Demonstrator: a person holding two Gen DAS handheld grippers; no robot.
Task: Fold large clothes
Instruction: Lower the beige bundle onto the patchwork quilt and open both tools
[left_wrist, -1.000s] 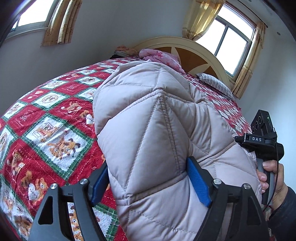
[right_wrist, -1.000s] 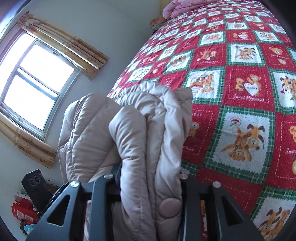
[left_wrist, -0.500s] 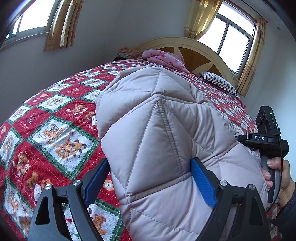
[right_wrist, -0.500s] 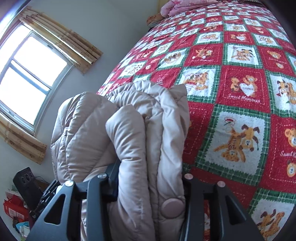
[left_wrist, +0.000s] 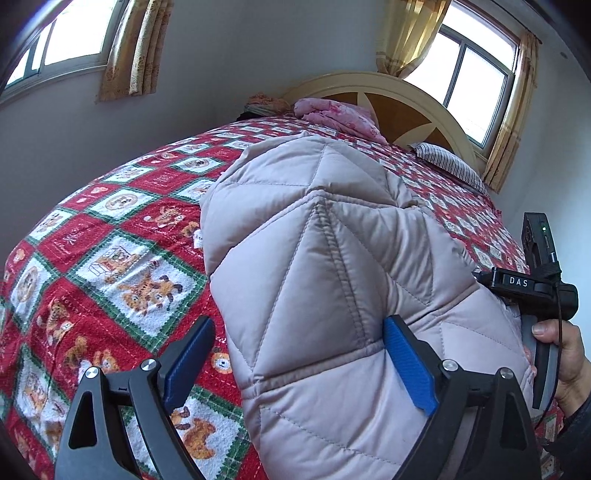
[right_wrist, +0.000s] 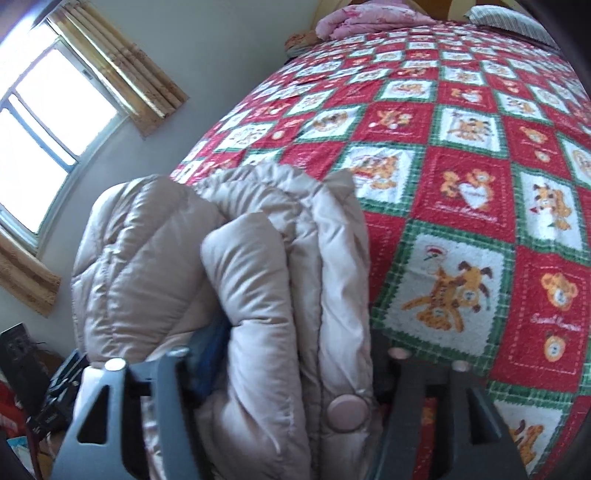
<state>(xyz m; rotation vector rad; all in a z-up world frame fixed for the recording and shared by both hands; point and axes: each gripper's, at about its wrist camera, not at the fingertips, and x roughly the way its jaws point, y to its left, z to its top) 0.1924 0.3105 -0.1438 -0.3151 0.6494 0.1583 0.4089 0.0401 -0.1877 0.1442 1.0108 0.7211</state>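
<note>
A pale pink-beige quilted puffer jacket (left_wrist: 325, 266) lies folded into a thick bundle at the near edge of the bed. My left gripper (left_wrist: 299, 363) is open: its left finger (left_wrist: 188, 360) stands clear of the jacket, its right finger (left_wrist: 406, 365) touches the fabric. In the right wrist view my right gripper (right_wrist: 291, 373) is shut on the jacket's stacked layers (right_wrist: 258, 280), near a round snap button (right_wrist: 347, 410). The right gripper's body shows in the left wrist view (left_wrist: 532, 284), held by a hand.
The bed carries a red, green and white teddy-bear quilt (left_wrist: 122, 258), also in the right wrist view (right_wrist: 461, 177). A pink blanket (left_wrist: 336, 114), a striped pillow (left_wrist: 447, 166) and a wooden headboard (left_wrist: 402, 114) are at the far end. Clutter sits on the floor (right_wrist: 22, 369).
My left gripper has opened: its left finger has come away from the jacket. The right gripper stays shut on the bundle and its view has shifted a little.
</note>
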